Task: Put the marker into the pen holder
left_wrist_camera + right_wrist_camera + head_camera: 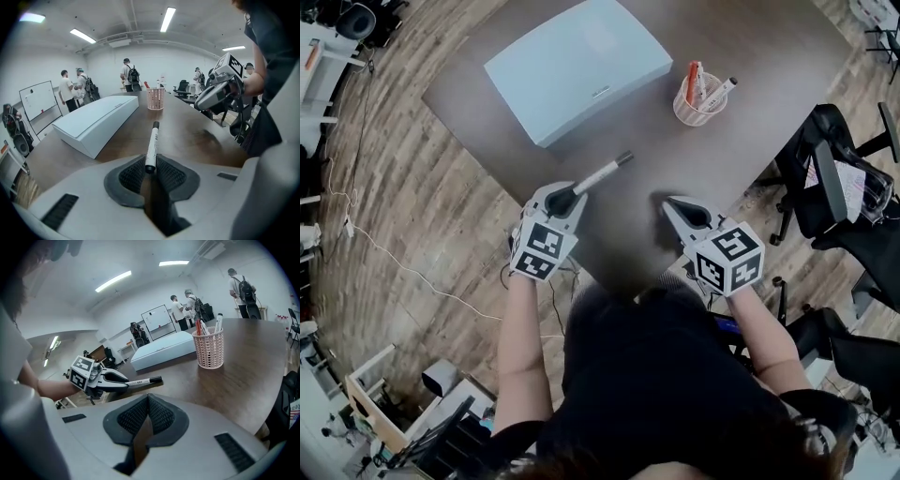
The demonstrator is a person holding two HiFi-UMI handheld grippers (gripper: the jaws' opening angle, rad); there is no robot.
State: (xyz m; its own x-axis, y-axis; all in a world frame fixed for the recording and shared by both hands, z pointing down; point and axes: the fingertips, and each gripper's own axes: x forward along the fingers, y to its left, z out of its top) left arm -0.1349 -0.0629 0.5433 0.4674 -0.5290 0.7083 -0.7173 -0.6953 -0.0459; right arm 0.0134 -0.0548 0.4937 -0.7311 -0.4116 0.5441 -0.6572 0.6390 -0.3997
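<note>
Table, seen from above: box and holder far, two grippers near.

On the table [759, 66] the box [577, 66] lies at the far left and the holder [698, 103] stands to its right, apart from it, with pens [697, 81] upright in it. Nearer the person, the left gripper [572, 199] is over the table's near left edge; the marker [602, 174] sits between its jaws and sticks out ahead, toward the holder, its tip well short of it. The right gripper [673, 206] is level with the left one, to its right, apart. Chairs [830, 164] stand off the table's right side.
</note>
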